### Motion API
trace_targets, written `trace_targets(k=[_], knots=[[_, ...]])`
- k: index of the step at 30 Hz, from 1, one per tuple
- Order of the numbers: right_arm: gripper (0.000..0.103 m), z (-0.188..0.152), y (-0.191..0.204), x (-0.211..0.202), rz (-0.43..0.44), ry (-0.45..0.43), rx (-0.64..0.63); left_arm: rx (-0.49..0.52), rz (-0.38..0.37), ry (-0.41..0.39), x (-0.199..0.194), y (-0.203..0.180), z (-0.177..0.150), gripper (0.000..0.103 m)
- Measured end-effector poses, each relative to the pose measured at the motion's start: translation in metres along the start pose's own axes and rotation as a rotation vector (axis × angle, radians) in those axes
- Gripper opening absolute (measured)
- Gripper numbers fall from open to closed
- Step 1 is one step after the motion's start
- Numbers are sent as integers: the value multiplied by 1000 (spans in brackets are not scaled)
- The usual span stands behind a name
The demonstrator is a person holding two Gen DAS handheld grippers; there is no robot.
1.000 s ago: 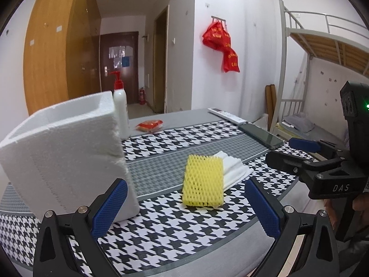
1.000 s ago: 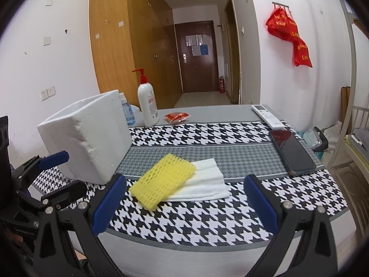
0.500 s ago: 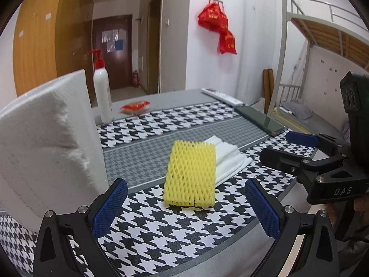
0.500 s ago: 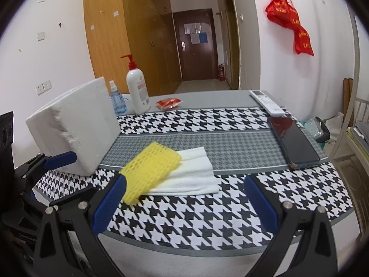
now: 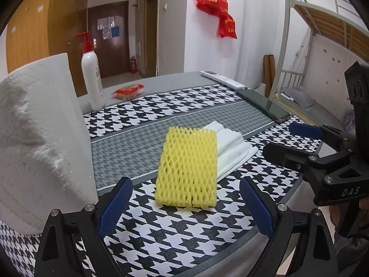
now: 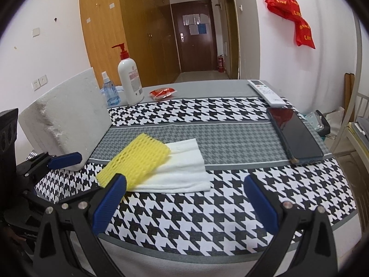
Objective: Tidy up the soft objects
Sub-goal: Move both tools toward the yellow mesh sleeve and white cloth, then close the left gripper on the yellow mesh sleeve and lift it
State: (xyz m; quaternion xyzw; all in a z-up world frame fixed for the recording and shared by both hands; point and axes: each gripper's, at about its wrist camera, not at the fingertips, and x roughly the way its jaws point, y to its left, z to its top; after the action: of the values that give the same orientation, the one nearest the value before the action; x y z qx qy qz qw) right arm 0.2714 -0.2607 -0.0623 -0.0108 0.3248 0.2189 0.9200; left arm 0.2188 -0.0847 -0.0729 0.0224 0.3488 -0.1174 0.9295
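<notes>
Item 1, left gripper [image 5: 185, 204]: I read its jaws as spread wide and holding nothing, hovering at the table's near edge; its blue pads [image 5: 115, 204] flank the near end of the yellow foam net without touching it

Item 2, right gripper [image 6: 184, 204]: jaws likewise wide apart and empty, poised over the near edge of the table [image 6: 207, 92]; in the left wrist view it sits off the table's right side [image 5: 306, 147], close to the folded cloth

Item 3, yellow foam net [image 5: 189, 166]: a flat mesh sleeve lying toward the near edge, straight ahead of my left gripper and just beyond its fingertips; its far right part overlaps the cloth. In the right wrist view the net [image 6: 136, 159] lies ahead and to the left, its near corner hidden behind my left-hand pad

Item 4, white folded cloth [image 6: 182, 170]: flat on the table, partly under the net, ahead of my right gripper and slightly left of centre

Item 5, white foam block [image 5: 39, 143]: stands at the table's left edge, beside my left gripper

Item 6, back-left corner: pump bottle [image 6: 130, 80], small blue spray bottle [image 6: 110, 92], red packet [image 6: 162, 92] beside them

Item 7, right edge: dark phone [image 6: 294, 135], with a white remote [image 6: 266, 91] behind it toward the back-right corner
</notes>
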Motion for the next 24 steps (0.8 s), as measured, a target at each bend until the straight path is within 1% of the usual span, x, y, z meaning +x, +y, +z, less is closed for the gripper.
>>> trace_targets(k=[1, 3, 5, 9, 13, 15, 17, 19, 21, 24], knots=[[103, 0, -1, 1, -1, 3, -1, 1, 4, 13, 3, 0, 1, 93], [103, 0, -2, 3, 1, 8, 3, 5, 11, 40, 10, -1, 2, 87], [103, 1, -4, 4, 4, 10, 6, 10, 26, 64, 15, -2, 2, 85], [103, 1, -6, 7, 4, 14, 10, 18, 33, 96, 26, -3, 4, 74], [103, 2, -7, 12, 15, 24, 5, 25, 36, 110, 32, -3, 4, 65], [103, 2, -6, 15, 21, 31, 1, 27, 44, 125, 36, -3, 4, 57], [103, 3, -5, 19, 30, 36, -7, 30, 56, 134, 39, -2, 4, 55], [103, 5, -4, 23, 38, 41, -10, 28, 61, 137, 41, 0, 5, 50], [103, 6, -4, 27, 48, 49, -15, 20, 69, 138, 42, 2, 6, 41], [103, 8, -2, 33, 64, 58, -28, 19, 72, 134, 41, 5, 6, 32]])
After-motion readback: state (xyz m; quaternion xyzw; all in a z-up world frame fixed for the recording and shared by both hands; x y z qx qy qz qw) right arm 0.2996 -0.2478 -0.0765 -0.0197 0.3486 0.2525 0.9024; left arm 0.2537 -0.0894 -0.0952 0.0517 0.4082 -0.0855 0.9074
